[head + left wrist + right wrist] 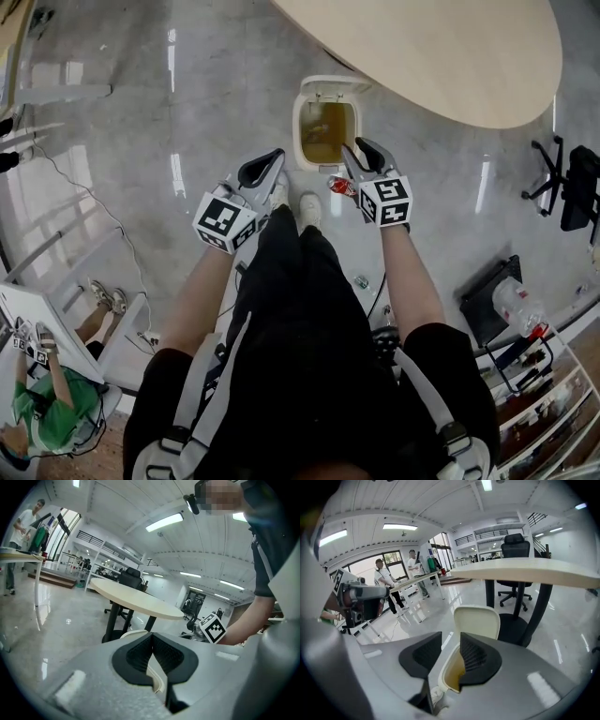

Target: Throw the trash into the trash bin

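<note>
My left tongs (152, 639) are pinched together, empty, my right tongs (451, 641) apart and empty by the open trash bin (298, 131), perhaps a red wrapper (341, 186) beside them.

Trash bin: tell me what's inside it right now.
The trash bin stands open, lid up. Its inside looks yellow-brown, with no separate item discernible. The right tool covers its right edge, and the bottom is too dim to judge.
</note>
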`<state>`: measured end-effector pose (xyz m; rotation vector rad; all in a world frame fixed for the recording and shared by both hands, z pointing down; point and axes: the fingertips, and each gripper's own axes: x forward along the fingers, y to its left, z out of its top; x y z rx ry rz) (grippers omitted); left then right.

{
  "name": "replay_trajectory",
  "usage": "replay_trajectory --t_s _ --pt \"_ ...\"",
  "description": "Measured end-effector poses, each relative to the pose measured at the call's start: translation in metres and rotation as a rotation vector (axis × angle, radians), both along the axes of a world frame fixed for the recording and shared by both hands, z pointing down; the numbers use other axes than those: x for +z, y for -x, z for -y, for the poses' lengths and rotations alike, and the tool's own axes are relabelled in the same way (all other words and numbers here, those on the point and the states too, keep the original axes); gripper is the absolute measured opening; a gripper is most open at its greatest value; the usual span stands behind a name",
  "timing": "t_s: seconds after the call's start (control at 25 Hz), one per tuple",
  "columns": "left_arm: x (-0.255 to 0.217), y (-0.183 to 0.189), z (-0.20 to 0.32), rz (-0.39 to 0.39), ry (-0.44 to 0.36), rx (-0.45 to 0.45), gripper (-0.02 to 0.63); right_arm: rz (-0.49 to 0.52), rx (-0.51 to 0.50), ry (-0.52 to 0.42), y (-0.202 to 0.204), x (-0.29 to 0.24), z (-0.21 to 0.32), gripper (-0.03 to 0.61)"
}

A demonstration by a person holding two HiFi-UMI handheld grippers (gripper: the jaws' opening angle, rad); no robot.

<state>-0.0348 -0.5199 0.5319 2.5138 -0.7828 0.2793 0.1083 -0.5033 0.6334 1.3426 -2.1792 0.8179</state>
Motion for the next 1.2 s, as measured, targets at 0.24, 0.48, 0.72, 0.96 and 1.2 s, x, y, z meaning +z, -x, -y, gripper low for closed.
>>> replay_trajectory --t_s 0.24,0.48,0.72,0.96,1.2 --pt "-0.036 0.002 0.001 0.005 -0.081 -0.047 0.0 0.017 0.017 -0.11 -0.012 -0.058 -0.002 0.047" --pt "-0.094 0.014 -0.004 0.007 -0.182 -0.127 0.0 0.037 0.005 -0.252 -0.024 -0.129 -0.007 0.018" --pt "-0.157 0.036 -0.022 -0.029 -0.282 -0.224 0.0 0.057 0.009 -0.389 -0.042 -0.196 -0.02 0.012" --pt "-0.206 0.063 -0.044 -0.089 -0.348 -0.281 0.0 0.076 0.065 -0.479 -0.05 -0.25 -0.047 0.014" --pt "-0.245 0.089 -0.066 -0.144 -0.413 -0.251 0.0 0.061 0.086 -0.561 -0.019 -0.292 -0.072 0.012"
